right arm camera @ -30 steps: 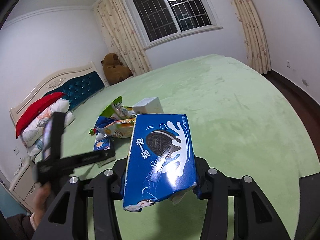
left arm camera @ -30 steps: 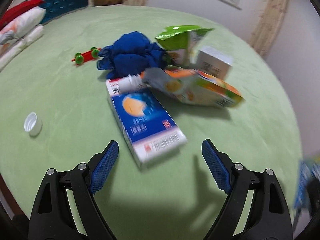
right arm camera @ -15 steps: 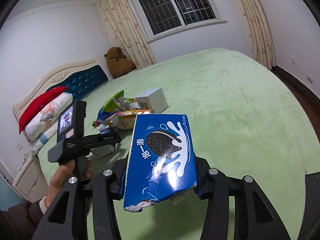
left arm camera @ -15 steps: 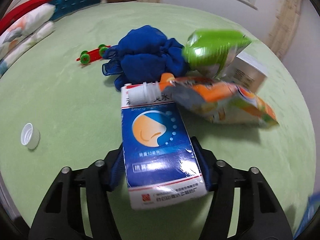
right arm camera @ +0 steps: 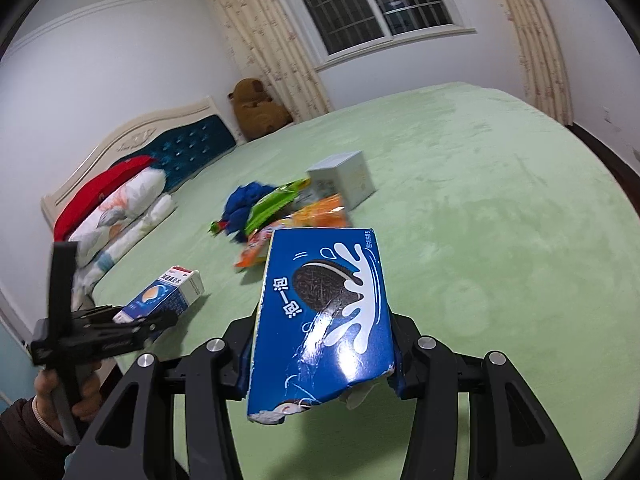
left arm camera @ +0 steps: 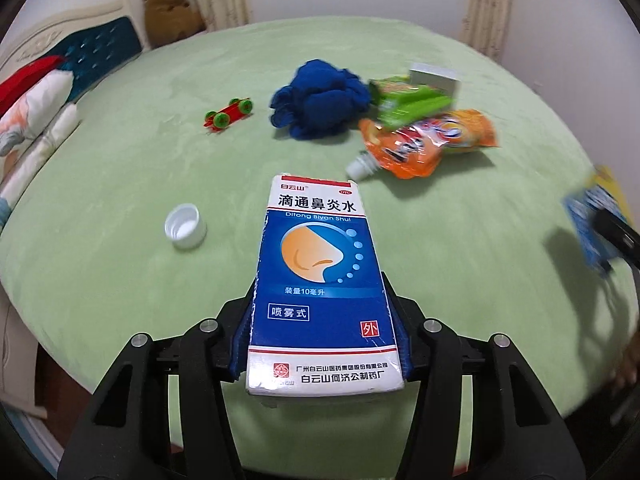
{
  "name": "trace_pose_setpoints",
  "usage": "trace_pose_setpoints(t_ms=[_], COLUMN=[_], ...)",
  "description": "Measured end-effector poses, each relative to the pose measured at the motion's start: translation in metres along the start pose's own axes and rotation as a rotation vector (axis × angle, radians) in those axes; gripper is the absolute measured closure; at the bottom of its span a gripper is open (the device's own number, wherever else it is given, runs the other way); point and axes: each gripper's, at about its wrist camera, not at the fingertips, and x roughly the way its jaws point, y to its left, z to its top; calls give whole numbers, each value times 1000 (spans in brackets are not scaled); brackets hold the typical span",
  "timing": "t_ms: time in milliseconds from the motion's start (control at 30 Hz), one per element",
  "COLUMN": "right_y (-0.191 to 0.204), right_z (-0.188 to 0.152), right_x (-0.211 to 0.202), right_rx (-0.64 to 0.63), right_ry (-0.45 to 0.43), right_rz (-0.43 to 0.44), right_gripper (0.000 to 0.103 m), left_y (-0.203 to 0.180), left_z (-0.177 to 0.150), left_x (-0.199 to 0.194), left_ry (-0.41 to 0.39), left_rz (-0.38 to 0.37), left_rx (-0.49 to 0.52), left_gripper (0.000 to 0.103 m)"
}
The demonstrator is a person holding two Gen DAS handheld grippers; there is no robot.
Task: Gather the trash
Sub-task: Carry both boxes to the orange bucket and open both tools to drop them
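- The nasal-spray box (left arm camera: 320, 280) sits clamped between the left gripper's (left arm camera: 322, 332) closed fingers, held above the green bed (left arm camera: 120, 280).
- The cookie box (right arm camera: 324, 320), its near end torn, is pinched in the right gripper (right arm camera: 320, 356), also off the bed.
- An orange pouch (left arm camera: 428, 140), a green wrapper (left arm camera: 412, 98) and a white box (left arm camera: 434, 78) lie together further back.
- A blue cloth (left arm camera: 320, 104) touches the wrapper; a toy car (left arm camera: 228, 114) and a white cap (left arm camera: 185, 226) lie apart.
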Motion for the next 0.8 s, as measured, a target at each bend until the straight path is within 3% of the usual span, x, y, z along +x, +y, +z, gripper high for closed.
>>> trace_pose_setpoints(t_ms=[267,500,800], right_y=[30,52,69], right_z=[-49,-87,-120], right_x=[-18,-50,-83], right_rx=[6,-16,-39], right_ry=[41,84,172], right_rz=[17,18,19], right_gripper=[54,54,54], left_y=[-17,-30,-29], left_z=[-54,-92,-136], left_x=[-24,-66,-91], left_ry=[-66,-173,-137], left_rz=[-145,-202,-257], left_rx=[7,71,117], left_gripper=[51,51,51])
